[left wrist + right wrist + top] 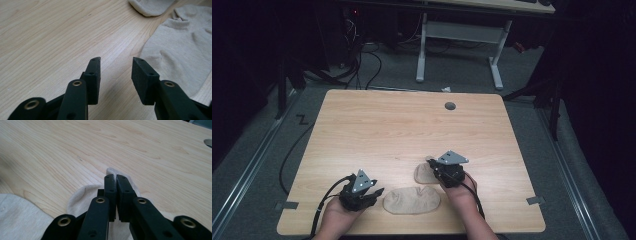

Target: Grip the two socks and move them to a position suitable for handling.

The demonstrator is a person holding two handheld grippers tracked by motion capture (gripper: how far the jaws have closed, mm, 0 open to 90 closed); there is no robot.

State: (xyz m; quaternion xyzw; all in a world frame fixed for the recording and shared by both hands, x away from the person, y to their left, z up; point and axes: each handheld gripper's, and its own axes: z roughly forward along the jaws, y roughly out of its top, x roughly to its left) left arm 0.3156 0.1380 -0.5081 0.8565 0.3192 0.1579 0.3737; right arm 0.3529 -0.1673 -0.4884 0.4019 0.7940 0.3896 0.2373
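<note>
A: Beige knitted ankle sock [427, 172], soft and limp, is lying near the wooden table [402, 125]'s front edge; the right gripper [116, 178] is pinching its edge.

B: The left gripper [116, 65], jaws apart, is hovering beside the second beige sock [180, 57]; its ribbed cuff looks easiest to pinch.

A light wooden table [402, 125] has a round grey hole [450, 106] near its far edge, toward one o'clock. Beyond it, at twelve o'clock, a white desk frame [459, 37] stands on grey carpet [397, 70], with black cables [362, 60] at eleven o'clock.
</note>
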